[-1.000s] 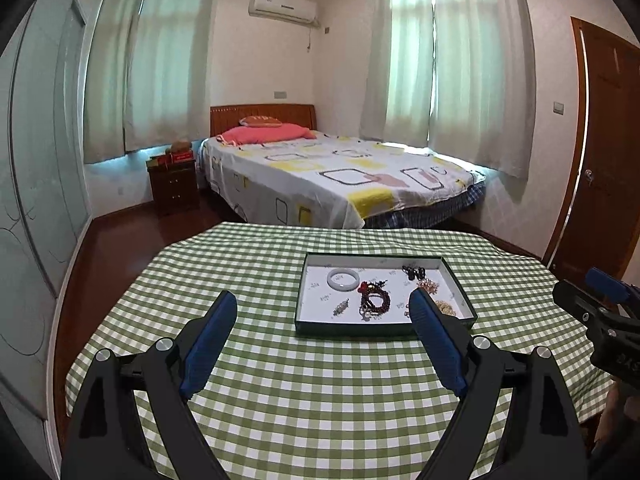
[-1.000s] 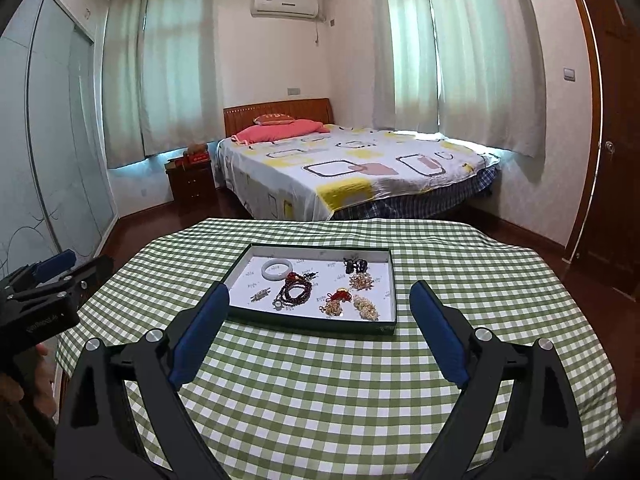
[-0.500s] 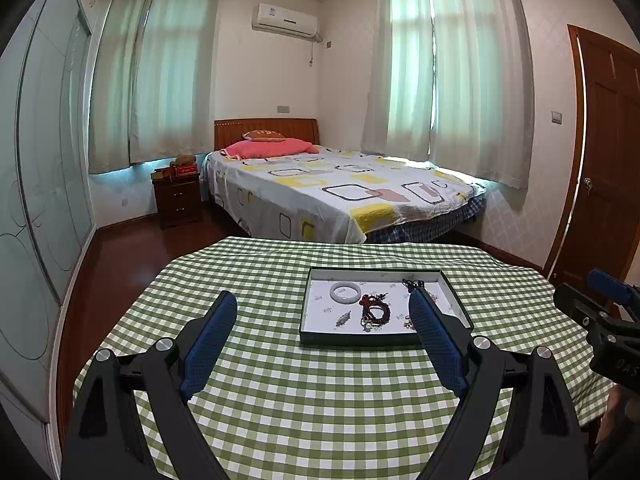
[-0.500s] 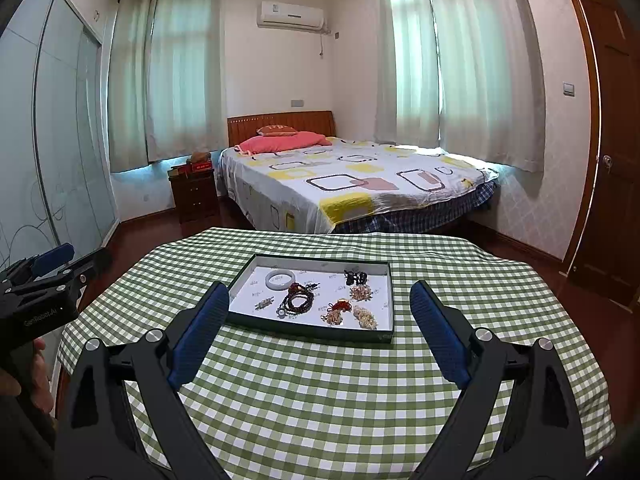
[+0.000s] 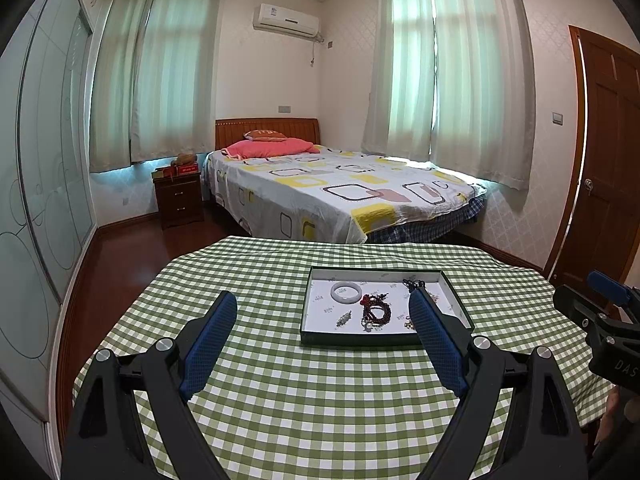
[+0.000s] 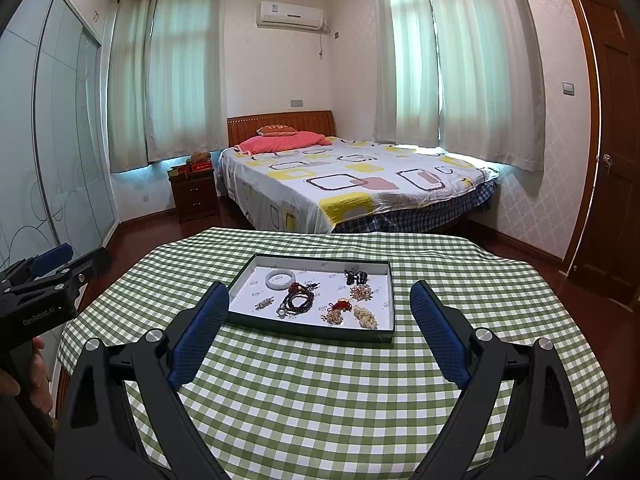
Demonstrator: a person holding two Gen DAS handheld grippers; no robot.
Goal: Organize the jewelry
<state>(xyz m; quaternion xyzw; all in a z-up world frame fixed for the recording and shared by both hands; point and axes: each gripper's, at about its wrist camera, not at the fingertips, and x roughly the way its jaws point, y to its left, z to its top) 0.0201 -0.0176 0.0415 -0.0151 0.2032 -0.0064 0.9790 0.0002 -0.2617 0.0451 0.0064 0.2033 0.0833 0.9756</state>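
Jewelry tray [image 6: 384,336]: pieces crowded together on desk [image 6: 320,392].
Left hand-held gripper [image 5: 322,310]: wide open, empty.
Right hand-held gripper [image 6: 320,300]: wide open, empty.
Risk: bead bracelet [image 6: 298,300] likely snags neighbours when lifted.

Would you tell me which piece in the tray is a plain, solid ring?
The white bangle, at the tray's far left; every other piece is beaded, clustered or tasselled.

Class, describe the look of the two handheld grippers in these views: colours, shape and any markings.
Both the left gripper and the right gripper have black angular frames, silver pivot bolts and two textured blue finger pads. Pale lettering marks each body's side, only partly legible. No cables or sleeves show.
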